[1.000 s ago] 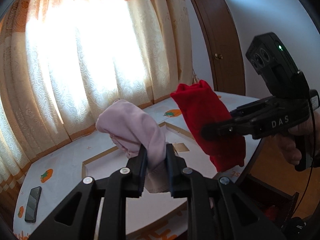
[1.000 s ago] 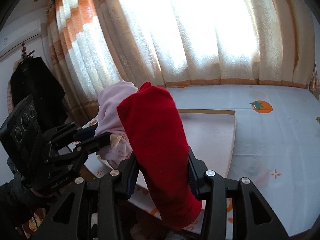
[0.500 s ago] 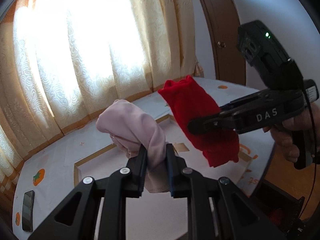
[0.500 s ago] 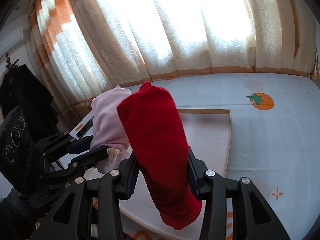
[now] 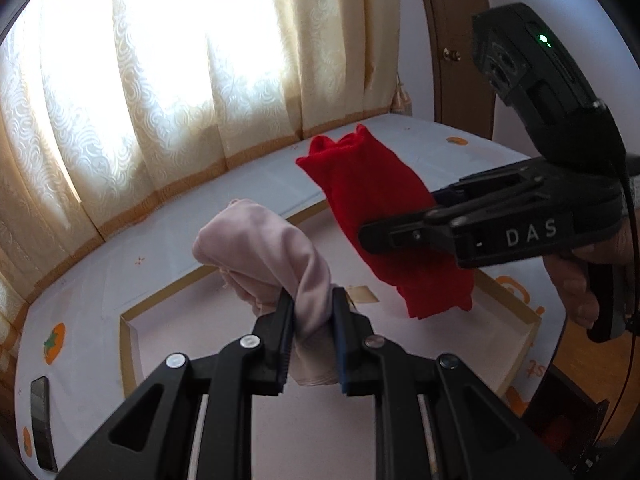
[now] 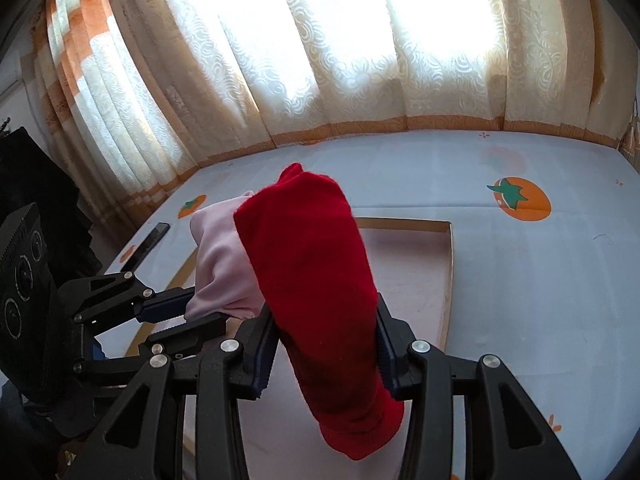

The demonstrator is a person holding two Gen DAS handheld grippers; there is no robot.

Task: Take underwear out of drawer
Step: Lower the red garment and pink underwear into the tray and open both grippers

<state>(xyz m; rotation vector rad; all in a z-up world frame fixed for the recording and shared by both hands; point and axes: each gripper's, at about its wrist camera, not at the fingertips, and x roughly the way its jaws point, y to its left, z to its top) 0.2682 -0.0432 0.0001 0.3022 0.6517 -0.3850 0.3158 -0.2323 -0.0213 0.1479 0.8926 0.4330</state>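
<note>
My left gripper [image 5: 313,308] is shut on rolled pale pink underwear [image 5: 264,248], which sticks up past the fingertips. My right gripper [image 6: 324,332] is shut on a thick roll of red underwear [image 6: 312,264] that hangs out below the jaws. Both pieces are held in the air over a shallow tray-like box [image 5: 128,320] lying on the bed. In the left wrist view the right gripper [image 5: 400,224] comes in from the right with the red underwear [image 5: 380,216]. The right wrist view has the left gripper [image 6: 188,312] and pink underwear [image 6: 216,264] at the left. A dark open drawer [image 5: 568,432] shows at bottom right.
The bed [image 6: 540,280] has a white sheet with orange fruit prints. A black phone [image 5: 40,416] lies near its left edge. Bright curtains [image 6: 320,60] close off the far side. A brown wooden door [image 5: 452,40] stands at the right. A hand [image 5: 576,284] holds the right gripper's handle.
Both grippers have moved forward and down over the bed and tilted lower, each holding its underwear. The box now fills more of both views.
</note>
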